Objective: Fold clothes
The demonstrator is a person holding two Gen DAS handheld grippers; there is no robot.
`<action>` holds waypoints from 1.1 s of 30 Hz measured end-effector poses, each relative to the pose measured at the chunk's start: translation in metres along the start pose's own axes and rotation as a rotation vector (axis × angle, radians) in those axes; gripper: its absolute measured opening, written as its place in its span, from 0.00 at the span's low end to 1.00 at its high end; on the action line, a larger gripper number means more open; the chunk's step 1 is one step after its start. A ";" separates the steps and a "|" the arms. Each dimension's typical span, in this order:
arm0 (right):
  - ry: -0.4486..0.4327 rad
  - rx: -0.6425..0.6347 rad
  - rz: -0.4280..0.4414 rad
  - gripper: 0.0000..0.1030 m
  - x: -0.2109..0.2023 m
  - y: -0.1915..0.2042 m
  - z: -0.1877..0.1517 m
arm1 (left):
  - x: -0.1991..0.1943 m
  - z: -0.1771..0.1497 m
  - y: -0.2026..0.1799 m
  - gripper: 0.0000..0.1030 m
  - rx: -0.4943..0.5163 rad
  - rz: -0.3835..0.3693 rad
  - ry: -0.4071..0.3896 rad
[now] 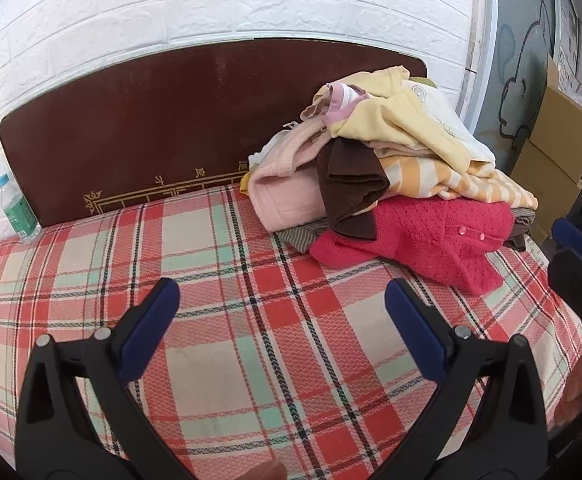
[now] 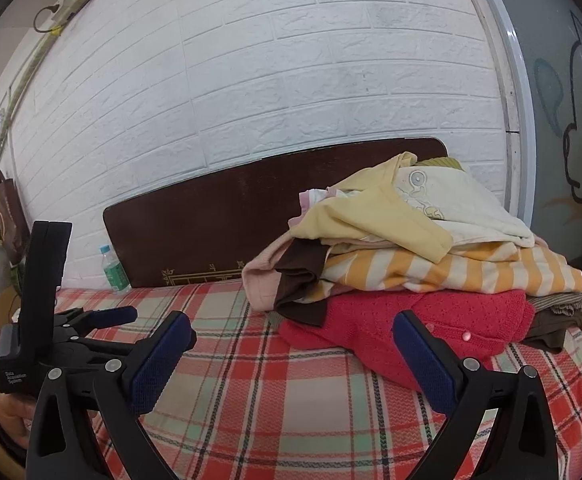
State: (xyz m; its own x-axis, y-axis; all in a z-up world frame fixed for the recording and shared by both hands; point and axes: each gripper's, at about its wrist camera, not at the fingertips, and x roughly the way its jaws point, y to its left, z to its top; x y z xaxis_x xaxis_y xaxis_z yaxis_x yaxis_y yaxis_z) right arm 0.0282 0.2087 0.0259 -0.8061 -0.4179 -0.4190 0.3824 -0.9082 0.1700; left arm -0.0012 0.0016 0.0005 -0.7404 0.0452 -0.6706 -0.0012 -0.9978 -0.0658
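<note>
Left wrist view: left gripper (image 1: 283, 296) spread wide, empty, over plaid bed (image 1: 251, 360).
Right gripper (image 2: 295, 336): spread wide, empty.
Clothes (image 1: 391, 172): heap by headboard (image 1: 151, 132), perhaps unfolded.

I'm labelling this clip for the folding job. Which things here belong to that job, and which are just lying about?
Part of the job:
- pile of clothes, with red knitted cardigan near the bottom
- plaid bedsheet, the bare folding surface
- left gripper, open
- right gripper, open

Just lying about:
- water bottle by the headboard
- cardboard box
</note>
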 end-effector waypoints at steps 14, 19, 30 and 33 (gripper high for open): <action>-0.030 0.047 -0.021 1.00 -0.004 -0.020 0.007 | 0.006 0.011 -0.016 1.00 0.069 0.054 -0.062; -0.031 0.035 -0.035 1.00 -0.003 -0.021 0.011 | 0.007 0.013 -0.017 1.00 0.077 0.057 -0.077; -0.024 0.041 -0.041 1.00 0.002 -0.025 0.010 | 0.009 0.014 -0.020 1.00 0.078 0.077 -0.089; -0.022 0.041 -0.043 1.00 0.003 -0.026 0.010 | 0.010 0.014 -0.023 1.00 0.083 0.080 -0.091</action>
State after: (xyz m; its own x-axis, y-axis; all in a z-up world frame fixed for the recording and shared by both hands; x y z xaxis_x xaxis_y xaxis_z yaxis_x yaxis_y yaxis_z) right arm 0.0112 0.2312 0.0286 -0.8314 -0.3782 -0.4071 0.3286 -0.9254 0.1886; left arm -0.0186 0.0244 0.0057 -0.7981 -0.0350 -0.6015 0.0072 -0.9988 0.0486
